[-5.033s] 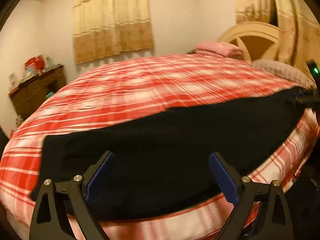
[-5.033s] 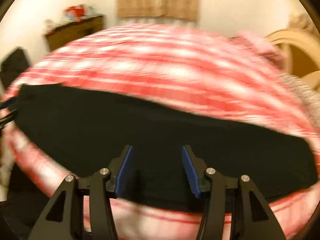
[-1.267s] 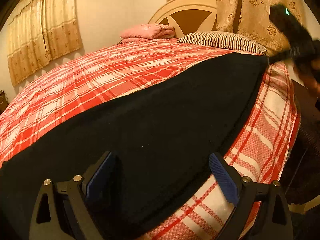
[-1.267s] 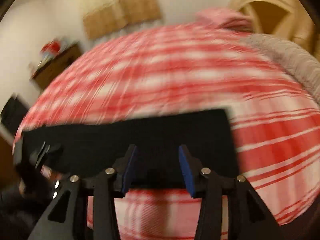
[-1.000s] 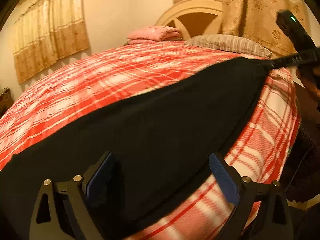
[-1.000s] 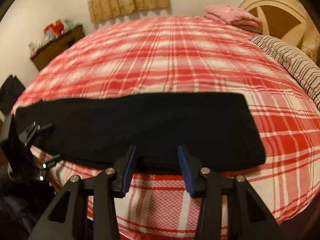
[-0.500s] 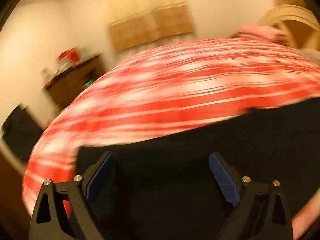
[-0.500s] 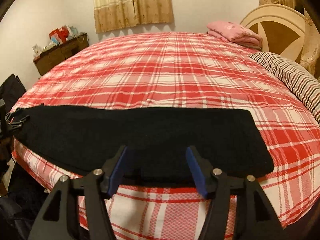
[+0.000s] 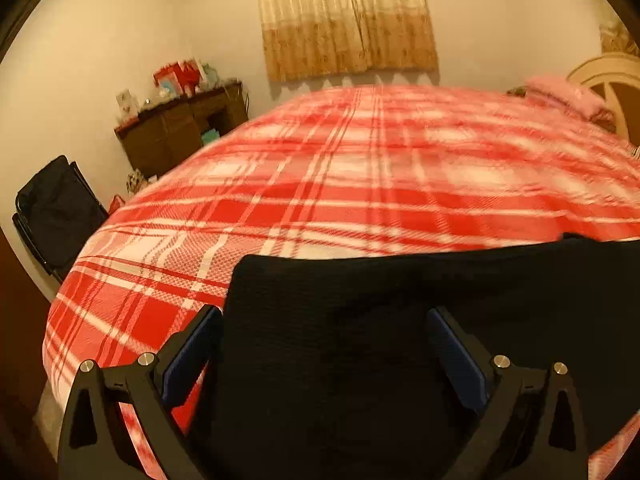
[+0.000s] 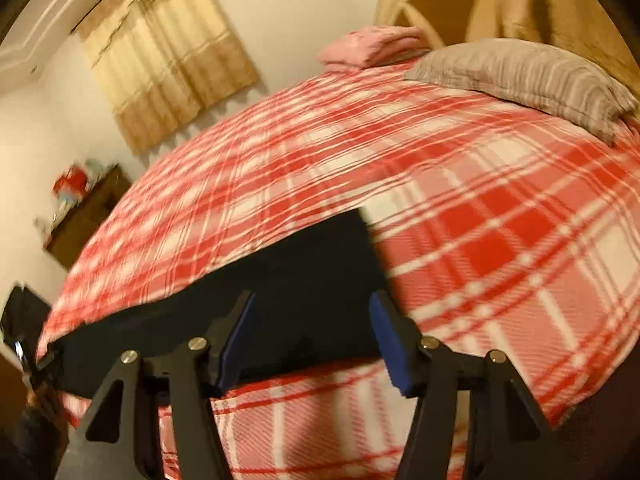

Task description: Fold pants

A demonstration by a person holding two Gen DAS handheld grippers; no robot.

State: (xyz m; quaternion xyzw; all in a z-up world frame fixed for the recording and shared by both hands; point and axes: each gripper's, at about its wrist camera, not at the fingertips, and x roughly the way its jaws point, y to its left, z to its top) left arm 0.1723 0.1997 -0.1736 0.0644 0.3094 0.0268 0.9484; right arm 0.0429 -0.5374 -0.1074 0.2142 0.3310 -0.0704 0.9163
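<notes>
Black pants point(image 9: 400, 320) lie flat in a long strip along the near edge of a bed with a red plaid blanket point(image 9: 360, 184). My left gripper point(image 9: 324, 344) hovers over the pants' left end, its jaws wide and still opening, with one blue pad off the cloth's left edge and nothing pinched. In the right wrist view the pants point(image 10: 280, 276) end in a square corner. My right gripper point(image 10: 312, 332) stands open just above that right end, its pads pressing on nothing.
A wooden dresser point(image 9: 180, 128) with red items and a black chair point(image 9: 56, 212) stand left of the bed. At the head end are a striped pillow point(image 10: 520, 76), a folded pink blanket point(image 10: 372, 46) and a cream headboard point(image 10: 436, 0).
My left gripper swept left along the pants from their right part to their left end. The right gripper's jaws widened, and it rolled and shifted over the pants' right end.
</notes>
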